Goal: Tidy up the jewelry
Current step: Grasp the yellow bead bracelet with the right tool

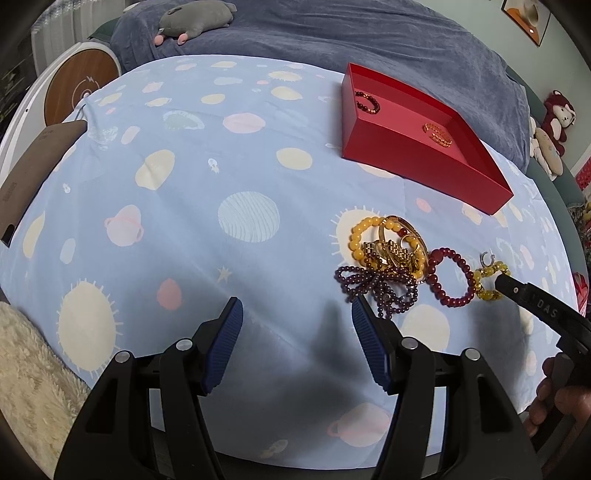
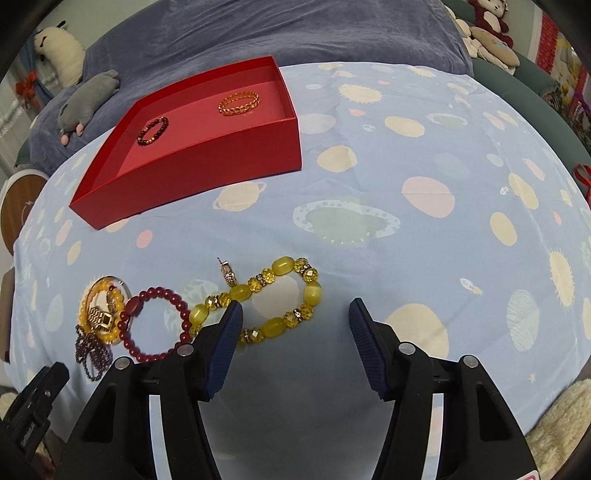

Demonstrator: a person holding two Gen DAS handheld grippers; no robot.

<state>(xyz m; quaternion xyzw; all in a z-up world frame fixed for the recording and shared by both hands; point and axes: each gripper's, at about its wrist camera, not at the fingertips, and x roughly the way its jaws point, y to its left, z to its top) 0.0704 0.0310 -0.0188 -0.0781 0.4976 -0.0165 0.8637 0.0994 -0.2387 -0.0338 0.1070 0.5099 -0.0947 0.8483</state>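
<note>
A red box [image 1: 406,162] [image 2: 207,173] holds a dark bead bracelet [image 2: 152,130] and a gold bracelet [image 2: 238,103]. On the planet-print cloth lies a heap: a purple bead strand [image 1: 384,284], gold pieces [image 1: 399,251], a round yellow bead bracelet [image 1: 360,236] and a red bead bracelet [image 1: 452,277] [image 2: 173,299]. My left gripper [image 1: 297,306] is open over bare cloth, its right fingertip beside the purple strand. My right gripper [image 2: 295,306] is open above a yellow crystal bracelet [image 2: 312,295], whose near side lies between the fingers and partly under the left one. A small earring [image 2: 228,275] rests against that bracelet.
A grey-blue blanket [image 1: 332,33] with a grey plush toy [image 1: 199,18] lies behind the cloth. More plush toys [image 1: 557,118] sit at the right. A fluffy cream rug [image 1: 29,369] is at the near left. A round wooden-topped stand [image 1: 81,85] is at the far left.
</note>
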